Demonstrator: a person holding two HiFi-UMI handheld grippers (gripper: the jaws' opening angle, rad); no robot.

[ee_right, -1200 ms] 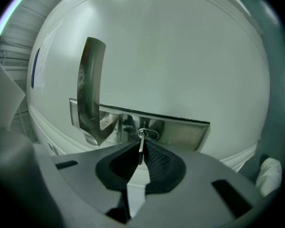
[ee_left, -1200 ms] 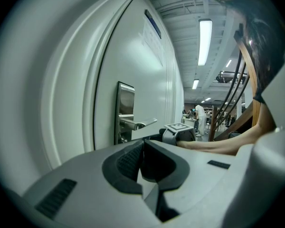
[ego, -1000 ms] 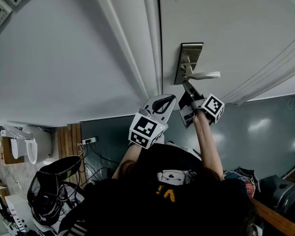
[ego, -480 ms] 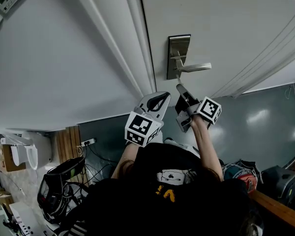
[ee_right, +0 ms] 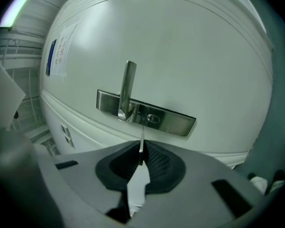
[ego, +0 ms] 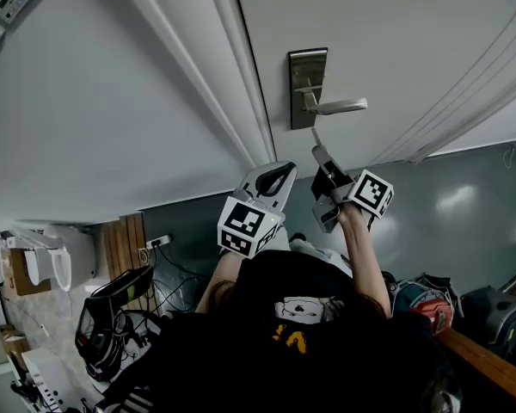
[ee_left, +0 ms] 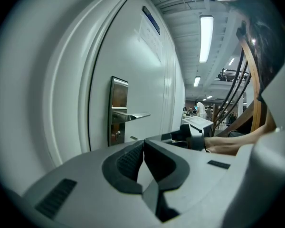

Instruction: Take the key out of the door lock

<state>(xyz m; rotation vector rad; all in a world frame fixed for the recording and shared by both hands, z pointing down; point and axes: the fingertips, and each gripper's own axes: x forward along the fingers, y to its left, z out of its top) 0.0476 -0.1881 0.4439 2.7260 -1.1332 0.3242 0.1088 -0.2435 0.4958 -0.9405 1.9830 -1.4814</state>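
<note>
A steel lock plate with a lever handle sits on the white door. My right gripper hangs just below the plate, shut on a thin key whose blade points at the door and stands clear of it. In the right gripper view the key sticks out of the right gripper, short of the keyhole. My left gripper hovers left of it, shut and empty, away from the door. Its pads meet in the left gripper view, with the plate ahead.
The door frame runs left of the lock, with white wall beyond. On the floor at lower left lie a black headset, cables and a power strip. Bags lie at lower right. A person's arm crosses the left gripper view.
The right gripper has drawn back from the lock plate with the key; a gap now shows between key and plate. The left gripper has shifted slightly along with it.
</note>
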